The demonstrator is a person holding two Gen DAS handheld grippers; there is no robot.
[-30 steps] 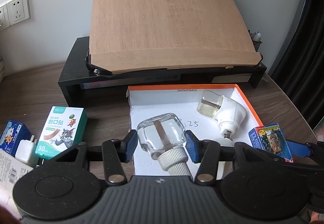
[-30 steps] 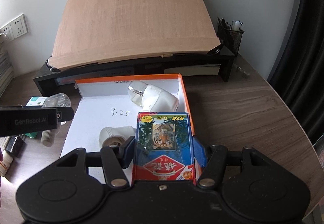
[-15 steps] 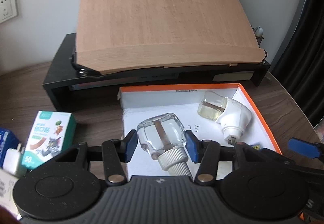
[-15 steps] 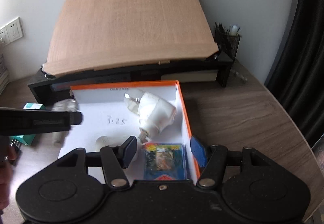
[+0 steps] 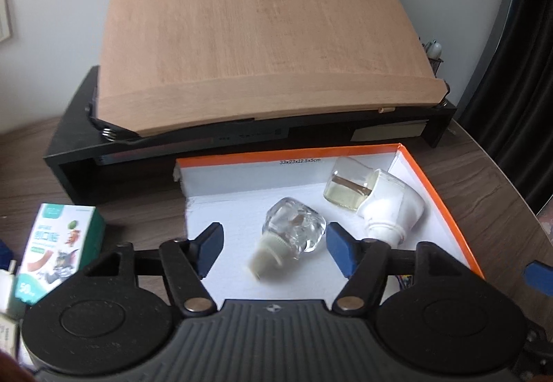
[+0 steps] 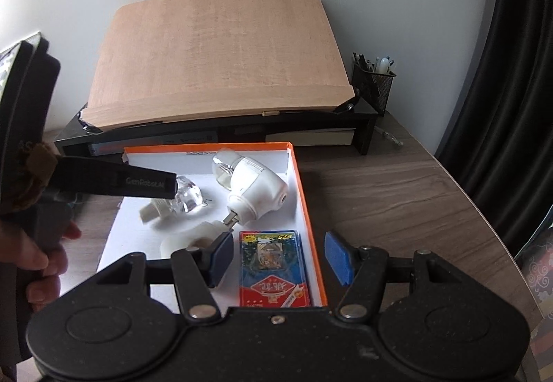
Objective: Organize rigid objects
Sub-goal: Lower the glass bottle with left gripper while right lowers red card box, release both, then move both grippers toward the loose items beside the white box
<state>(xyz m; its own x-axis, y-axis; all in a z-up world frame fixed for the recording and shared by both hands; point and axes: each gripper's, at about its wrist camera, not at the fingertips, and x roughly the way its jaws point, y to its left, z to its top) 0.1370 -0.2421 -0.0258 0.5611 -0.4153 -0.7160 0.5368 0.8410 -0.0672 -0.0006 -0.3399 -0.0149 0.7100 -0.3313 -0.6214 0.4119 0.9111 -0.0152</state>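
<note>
Left gripper point(image 5: 273, 245) jaws spread wide, gripping nothing. Clear glass refill bottle point(image 5: 292, 237) lay centre frame on floor of orange-rimmed white box point(image 5: 446, 206), beside white plug-in vaporizer point(image 5: 383, 206). Right gripper point(image 6: 278, 257) likewise spread, above blue-red card pack point(image 6: 273, 269). Green plaster carton point(image 5: 55, 250) lower left, outside box.

home office: wooden desk point(image 6: 397, 195), monitor riser point(image 6: 366, 126), mesh pen holder point(image 6: 375, 85)

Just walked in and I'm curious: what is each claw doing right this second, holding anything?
Left claw: open, holding nothing; the clear glass bottle lies in the orange box.
Right claw: open, holding nothing; the card pack lies in the box.
</note>
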